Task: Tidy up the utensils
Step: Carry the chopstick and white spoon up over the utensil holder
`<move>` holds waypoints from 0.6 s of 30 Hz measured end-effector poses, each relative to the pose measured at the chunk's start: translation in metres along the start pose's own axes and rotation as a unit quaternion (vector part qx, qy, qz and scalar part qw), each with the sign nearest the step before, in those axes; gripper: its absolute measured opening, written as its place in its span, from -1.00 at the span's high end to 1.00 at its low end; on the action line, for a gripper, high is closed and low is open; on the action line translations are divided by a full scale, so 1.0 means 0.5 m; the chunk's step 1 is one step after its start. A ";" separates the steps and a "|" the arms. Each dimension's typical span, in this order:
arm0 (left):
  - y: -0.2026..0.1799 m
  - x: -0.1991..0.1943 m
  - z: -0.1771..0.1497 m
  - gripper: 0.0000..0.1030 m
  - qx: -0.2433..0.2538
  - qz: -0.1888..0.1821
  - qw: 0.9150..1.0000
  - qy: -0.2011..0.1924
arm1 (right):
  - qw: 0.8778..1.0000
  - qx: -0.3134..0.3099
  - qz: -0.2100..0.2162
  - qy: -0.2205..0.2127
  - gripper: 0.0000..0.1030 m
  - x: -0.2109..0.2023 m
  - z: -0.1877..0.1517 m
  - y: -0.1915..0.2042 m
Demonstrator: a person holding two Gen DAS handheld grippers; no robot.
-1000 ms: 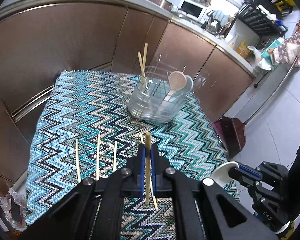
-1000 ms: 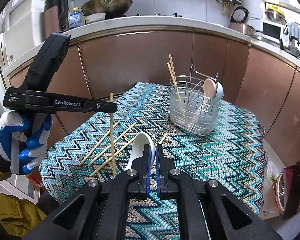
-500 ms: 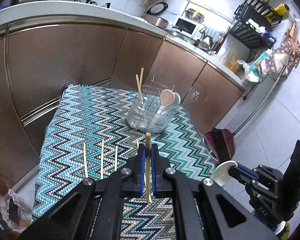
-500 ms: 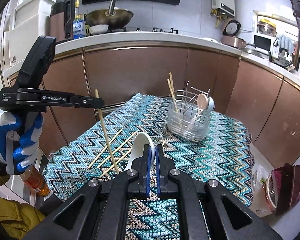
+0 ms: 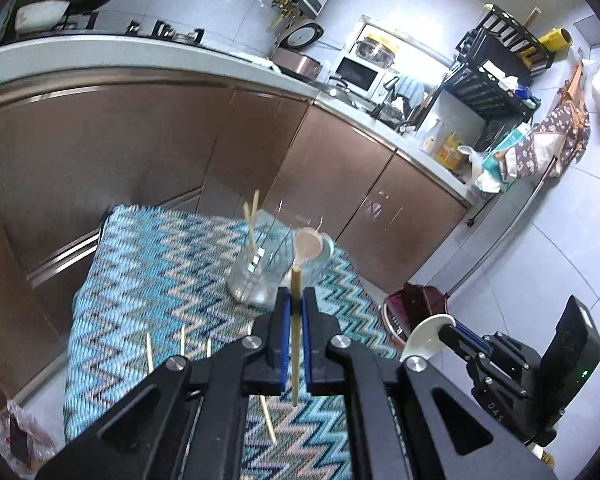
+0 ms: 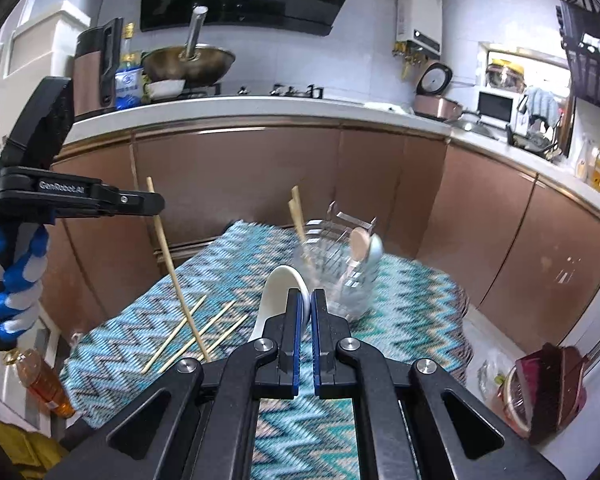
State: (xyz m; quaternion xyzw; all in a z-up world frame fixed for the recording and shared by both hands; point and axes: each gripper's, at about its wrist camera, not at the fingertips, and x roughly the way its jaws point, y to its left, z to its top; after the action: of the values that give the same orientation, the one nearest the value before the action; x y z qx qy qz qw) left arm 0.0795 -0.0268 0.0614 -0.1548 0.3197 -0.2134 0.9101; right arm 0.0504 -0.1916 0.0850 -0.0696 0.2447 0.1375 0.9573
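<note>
My left gripper (image 5: 295, 300) is shut on a wooden chopstick (image 5: 295, 332), held high above the zigzag cloth; it also shows in the right wrist view (image 6: 156, 204) with the chopstick (image 6: 172, 268) hanging down. My right gripper (image 6: 305, 300) is shut on a white ceramic spoon (image 6: 278, 292), which also shows in the left wrist view (image 5: 424, 334). The wire utensil holder (image 5: 266, 270) stands at the far side of the table with two chopsticks (image 5: 250, 220) and two spoons (image 5: 310, 242) in it. Several chopsticks (image 6: 204, 330) lie on the cloth.
The table is covered by a blue zigzag cloth (image 5: 152, 272). Brown cabinets (image 5: 140, 152) run behind it. A bottle (image 6: 44, 384) stands on the floor at the left, and a dark red dustpan (image 6: 548, 388) at the right.
Both grippers have risen and pulled back from the table; the holder looks smaller and farther. The left gripper's chopstick has lifted clear of the cloth. Both grips are unchanged.
</note>
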 end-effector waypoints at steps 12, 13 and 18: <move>-0.030 0.108 0.201 0.91 0.029 0.016 0.997 -0.074 | 0.996 0.004 -0.059 -0.066 0.91 0.115 0.135 -0.088; -0.031 0.122 0.210 0.91 0.032 0.019 0.996 -0.078 | 0.995 0.002 -0.065 -0.073 0.92 0.132 0.146 -0.093; -0.022 0.223 0.235 0.91 0.039 0.042 0.995 -0.082 | 0.993 -0.011 -0.087 -0.084 0.91 0.207 0.175 -0.113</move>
State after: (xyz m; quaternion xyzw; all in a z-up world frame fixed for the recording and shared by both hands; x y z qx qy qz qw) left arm 0.2310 -0.0733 0.0964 -0.1230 0.2418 -0.1740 0.9466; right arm 0.1937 -0.2042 0.1142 -0.0894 0.1551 0.0621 0.9819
